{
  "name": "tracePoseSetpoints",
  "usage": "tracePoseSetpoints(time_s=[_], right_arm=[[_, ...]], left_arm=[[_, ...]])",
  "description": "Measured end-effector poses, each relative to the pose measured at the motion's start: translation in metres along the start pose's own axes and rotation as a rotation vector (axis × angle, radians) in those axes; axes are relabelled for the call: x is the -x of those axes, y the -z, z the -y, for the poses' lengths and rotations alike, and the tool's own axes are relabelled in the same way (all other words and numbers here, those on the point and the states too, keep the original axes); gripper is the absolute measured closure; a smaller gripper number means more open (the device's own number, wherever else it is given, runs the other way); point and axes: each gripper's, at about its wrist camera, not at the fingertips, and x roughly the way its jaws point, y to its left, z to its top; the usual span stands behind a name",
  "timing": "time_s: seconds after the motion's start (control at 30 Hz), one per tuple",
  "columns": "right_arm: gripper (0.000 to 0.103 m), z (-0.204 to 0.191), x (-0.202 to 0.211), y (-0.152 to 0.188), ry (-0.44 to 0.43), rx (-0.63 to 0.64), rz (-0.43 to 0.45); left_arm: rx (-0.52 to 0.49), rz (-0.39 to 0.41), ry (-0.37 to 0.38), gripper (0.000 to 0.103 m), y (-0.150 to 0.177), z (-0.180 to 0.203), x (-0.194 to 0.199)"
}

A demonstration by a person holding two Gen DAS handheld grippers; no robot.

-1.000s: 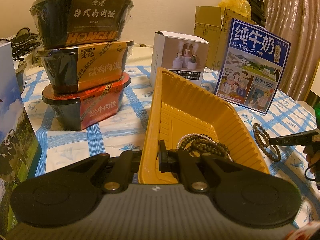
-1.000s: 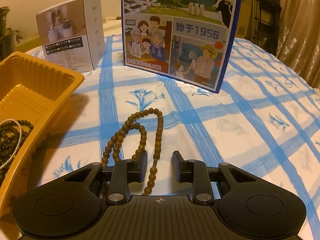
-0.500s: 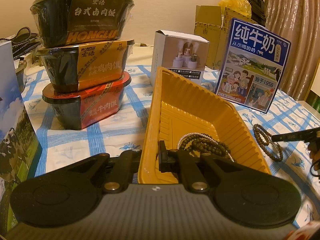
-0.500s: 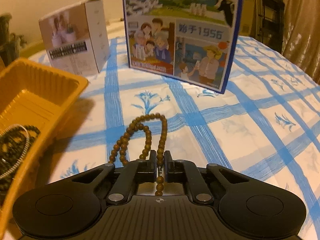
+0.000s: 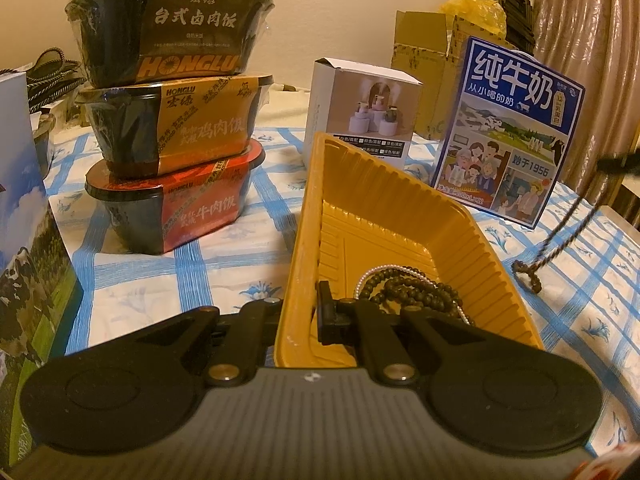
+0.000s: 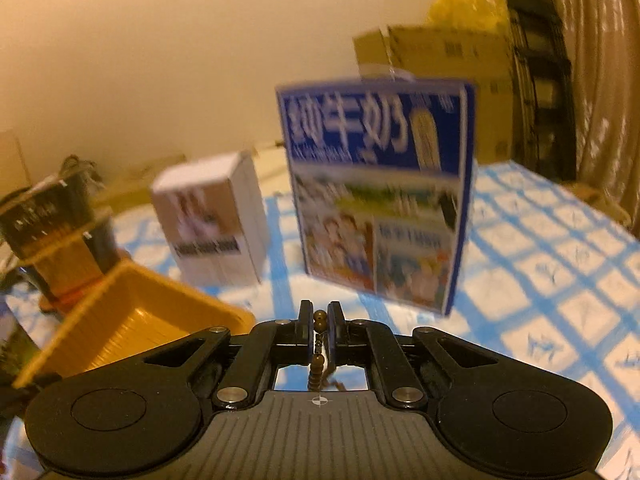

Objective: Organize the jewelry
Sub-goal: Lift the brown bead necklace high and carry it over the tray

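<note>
Blue-and-white checked cloth (image 5: 248, 256) covers the bench, and behind it stands a plain cream wall. As landmark I take the yellow tray (image 5: 384, 216), which lies in the middle of the cloth with its long side running away from the left gripper (image 5: 304, 312). This gripper is pressed together on the near wall of the tray, one finger outside and one inside it. Inside the tray, at the near end, lie a heap of dark bead strings (image 5: 416, 296) and a thin pearl strand (image 5: 384, 272) curled together. To the left of the tray three instant rice bowls (image 5: 172, 136) are stacked one on another. Behind the tray's far end stands a small white box (image 5: 360, 108), and to the right of that a blue milk carton (image 5: 508, 132). On the right side of the tray the right gripper (image 6: 319, 324) is lifted above the cloth; its jaws have just been closing and now they pinch the brown bead bracelet (image 6: 319, 316). In the left view this bracelet (image 5: 560, 240) hangs down in a long line, and its lowest loop is at the cloth or very close above it, just beside the tray's right wall. The right view is blurred.
</note>
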Motion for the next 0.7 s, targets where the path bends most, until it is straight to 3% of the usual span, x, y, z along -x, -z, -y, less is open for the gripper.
tracePoseSetpoints(time_s=[0.43,0.7], right_arm=[[0.096,-0.056,0.059,-0.055,-0.156,0.086,0.129],[0.096,-0.094,0.045,-0.063,-0.273,0.082,0.103]], left_arm=[[0.011,0.000,0.007,0.098,0.001,0.000,0.002],[0.025,-0.008,0.007,0.098,0.004,0.000,-0.001]])
